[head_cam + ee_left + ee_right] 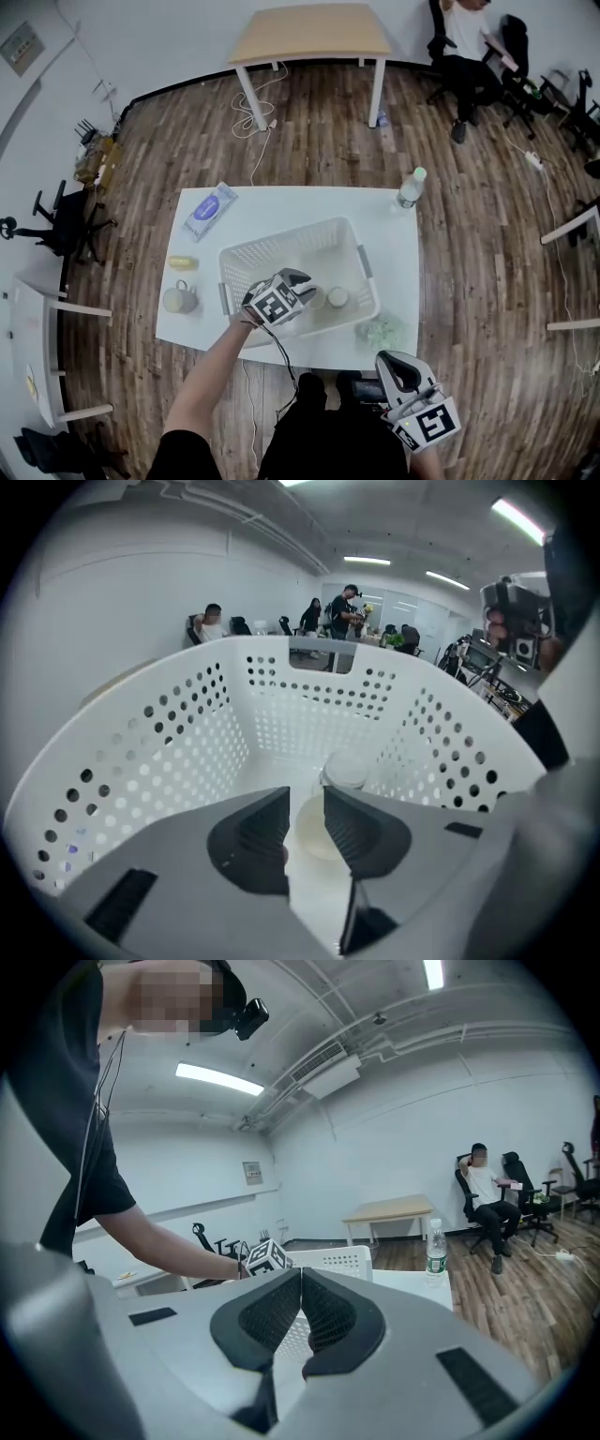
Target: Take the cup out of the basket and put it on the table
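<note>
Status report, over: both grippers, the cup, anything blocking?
Left gripper open in basket, cup ahead between fingers, not gripped. Right gripper shut, empty. Second container close behind cup.

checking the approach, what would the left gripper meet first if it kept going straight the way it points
Probably the pale cup in the basket, lined up with the gap between the open jaws of the left gripper; a clear container stands behind it. Depth is unclear.

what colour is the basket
The basket is white with dotted holes; the left gripper view shows it best.
</note>
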